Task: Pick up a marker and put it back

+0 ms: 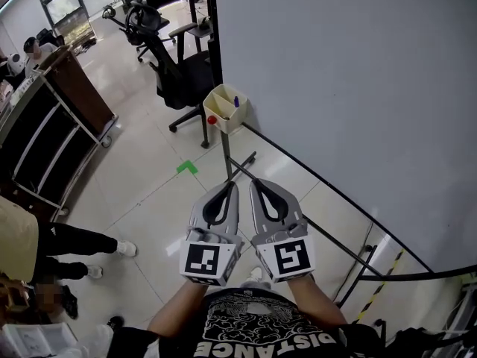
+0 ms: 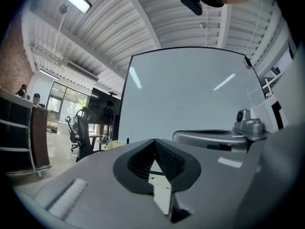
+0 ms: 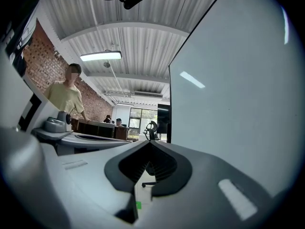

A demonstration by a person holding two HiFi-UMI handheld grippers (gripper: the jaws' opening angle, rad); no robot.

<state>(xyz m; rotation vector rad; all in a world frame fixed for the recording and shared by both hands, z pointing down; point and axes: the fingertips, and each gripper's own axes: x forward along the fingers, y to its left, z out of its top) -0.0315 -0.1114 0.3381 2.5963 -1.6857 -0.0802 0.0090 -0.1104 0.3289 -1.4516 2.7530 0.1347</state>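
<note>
A cream marker holder (image 1: 226, 107) hangs at the lower left corner of the whiteboard (image 1: 350, 88). A blue marker (image 1: 236, 101) stands in it and a red marker cap (image 1: 212, 119) shows at its front. My left gripper (image 1: 229, 185) and right gripper (image 1: 256, 183) are held side by side well below the holder, tips pointing toward it. Both are shut and hold nothing. In the left gripper view the jaws (image 2: 154, 141) meet, and the holder (image 2: 114, 145) is small and far off. The right gripper (image 3: 148, 143) also shows its jaws pressed together.
A black office chair (image 1: 182, 77) stands behind the holder. A dark shelf unit (image 1: 52, 125) lines the left. Green tape (image 1: 187, 167) marks the tiled floor. A seated person's legs (image 1: 74, 245) are at the left. The whiteboard's base bar (image 1: 335, 192) runs to the right.
</note>
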